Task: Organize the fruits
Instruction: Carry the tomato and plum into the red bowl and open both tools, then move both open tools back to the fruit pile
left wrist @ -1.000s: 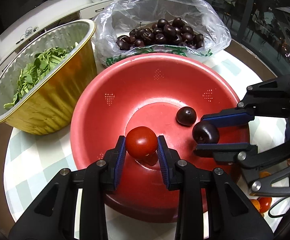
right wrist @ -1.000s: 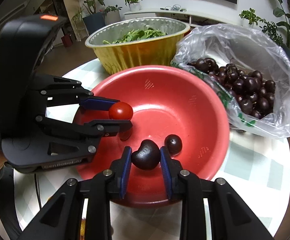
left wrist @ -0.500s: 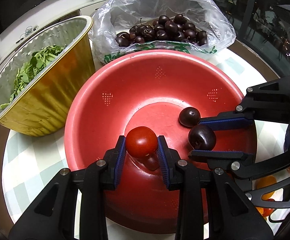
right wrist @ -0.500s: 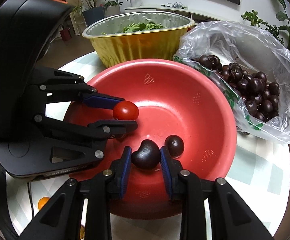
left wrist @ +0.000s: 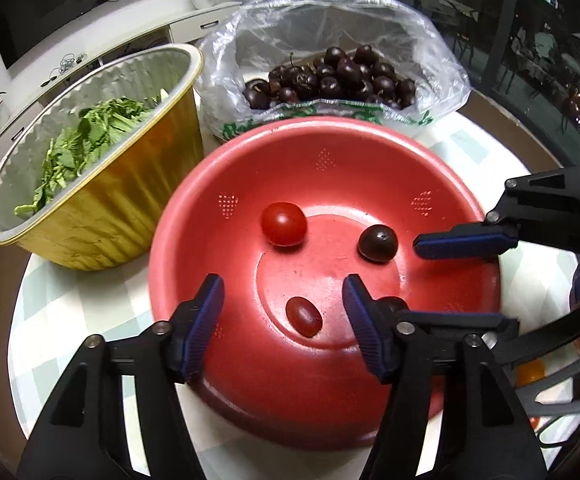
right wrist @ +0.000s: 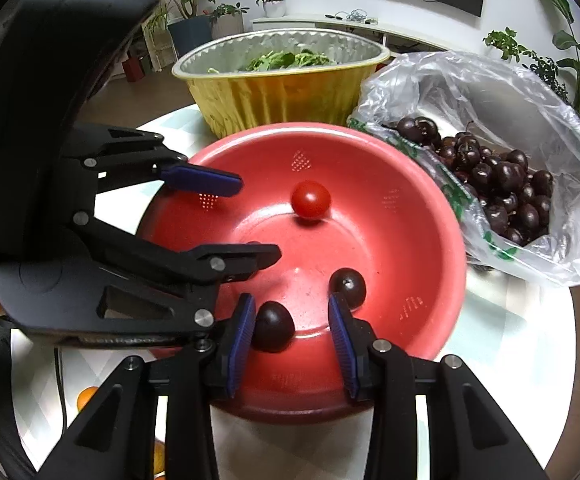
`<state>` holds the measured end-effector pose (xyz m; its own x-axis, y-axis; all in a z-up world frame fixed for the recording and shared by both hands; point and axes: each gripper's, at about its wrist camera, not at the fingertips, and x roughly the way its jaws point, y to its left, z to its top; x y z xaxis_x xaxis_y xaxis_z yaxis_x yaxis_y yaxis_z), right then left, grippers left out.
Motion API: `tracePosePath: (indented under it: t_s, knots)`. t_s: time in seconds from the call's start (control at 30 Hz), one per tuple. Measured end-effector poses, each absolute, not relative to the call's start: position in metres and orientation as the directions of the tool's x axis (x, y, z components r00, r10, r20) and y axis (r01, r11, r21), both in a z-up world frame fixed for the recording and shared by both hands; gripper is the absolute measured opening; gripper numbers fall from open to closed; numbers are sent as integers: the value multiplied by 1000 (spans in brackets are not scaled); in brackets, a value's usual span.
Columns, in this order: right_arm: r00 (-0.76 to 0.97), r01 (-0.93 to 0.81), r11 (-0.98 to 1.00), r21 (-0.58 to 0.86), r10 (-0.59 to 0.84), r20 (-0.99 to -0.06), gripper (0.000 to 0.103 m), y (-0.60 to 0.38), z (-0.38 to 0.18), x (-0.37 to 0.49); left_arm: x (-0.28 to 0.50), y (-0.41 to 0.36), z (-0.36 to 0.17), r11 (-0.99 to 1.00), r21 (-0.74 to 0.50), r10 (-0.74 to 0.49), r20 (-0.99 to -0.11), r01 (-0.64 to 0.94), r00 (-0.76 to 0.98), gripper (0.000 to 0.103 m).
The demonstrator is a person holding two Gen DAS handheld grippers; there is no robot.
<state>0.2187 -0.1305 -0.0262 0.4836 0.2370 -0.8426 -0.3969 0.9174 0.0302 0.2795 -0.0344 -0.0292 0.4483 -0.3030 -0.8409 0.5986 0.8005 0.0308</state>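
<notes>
A red bowl point(left wrist: 370, 152) point(right wrist: 410, 184) holds a round red tomato point(left wrist: 283, 224) point(right wrist: 310, 200), a small oval red tomato point(left wrist: 304, 317), and two dark cherries: one point(left wrist: 378, 243) point(right wrist: 348, 282) lies loose, the other point(right wrist: 272, 326) rests against my right gripper's left pad and is mostly hidden in the left wrist view point(left wrist: 394, 303). My left gripper point(left wrist: 283, 318) is open and empty over the bowl's near rim. My right gripper point(right wrist: 292, 338) is open above the bowl's near side. A clear plastic bag point(left wrist: 442, 64) point(right wrist: 470, 80) holds many dark cherries point(left wrist: 330, 76) point(right wrist: 498, 184).
A gold foil tub point(left wrist: 101, 208) point(right wrist: 285, 92) with green leaves point(left wrist: 85, 140) stands left of the bag behind the bowl. Small orange fruits point(left wrist: 530, 372) point(right wrist: 86, 396) lie on the checked tablecloth point(left wrist: 49, 320) near the front. The round table edge curves close on both sides.
Both grippers opened. The round tomato dropped from my left gripper and rolled toward the bowl's far side. The cherry left my right gripper's grip and lies in the bowl. Both grippers drew back.
</notes>
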Motion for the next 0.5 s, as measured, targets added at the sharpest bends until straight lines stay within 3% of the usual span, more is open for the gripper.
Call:
tracePosePath:
  t_s: [0.07,0.17,0.27,0.5]
  knots:
    - [507,-394,919,26,240,-828,43,-135,-18,212,271,-29,-20,807,33,-310,-826,590,470,76]
    - [557,-377,925,52,271,-785,56,-147,3,195,255,-19,-4,818,17,-330,-804,575,494,80]
    - [596,-358,927,109,317,-738,69,-160,19,174,232,-9,10,824,5,-350,-781,566,517,97]
    - [646,-344,920,186,376,-665,79,-179,37,118,158,7,24,822,-7,-385,-744,570,546,103]
